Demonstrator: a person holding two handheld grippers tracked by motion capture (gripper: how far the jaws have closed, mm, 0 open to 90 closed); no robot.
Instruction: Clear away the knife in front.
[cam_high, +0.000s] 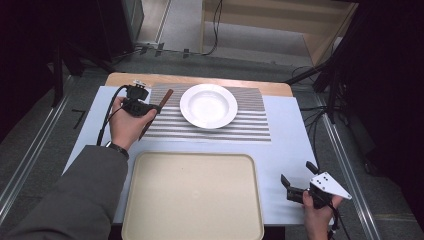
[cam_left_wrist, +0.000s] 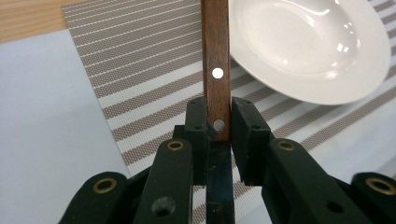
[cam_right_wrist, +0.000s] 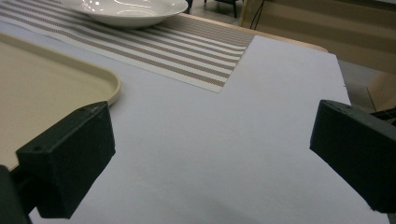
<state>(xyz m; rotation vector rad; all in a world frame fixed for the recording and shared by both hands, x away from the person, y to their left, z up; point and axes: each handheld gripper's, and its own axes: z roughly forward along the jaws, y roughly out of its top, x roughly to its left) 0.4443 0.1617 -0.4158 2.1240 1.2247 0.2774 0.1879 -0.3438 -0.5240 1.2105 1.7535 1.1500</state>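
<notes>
A knife with a brown wooden handle (cam_left_wrist: 216, 56) and two pale rivets sits in my left gripper (cam_left_wrist: 218, 123), which is shut on the handle's near end; the dark blade runs back between the jaws. In the high view the knife (cam_high: 164, 99) lies slanted over the left edge of the striped placemat (cam_high: 250, 125), held by the left gripper (cam_high: 152, 107). Just to its right, a white deep plate (cam_high: 208, 105) rests on the mat. My right gripper (cam_high: 296, 172) stands open over the white table cover at the near right, with nothing between its jaws (cam_right_wrist: 210, 154).
A large empty beige tray (cam_high: 192, 197) lies at the front centre of the table, its corner (cam_right_wrist: 109, 81) left of the right gripper. White cover (cam_high: 285, 140) surrounds the placemat (cam_right_wrist: 196, 51). The plate (cam_left_wrist: 313, 46) is close to the knife handle.
</notes>
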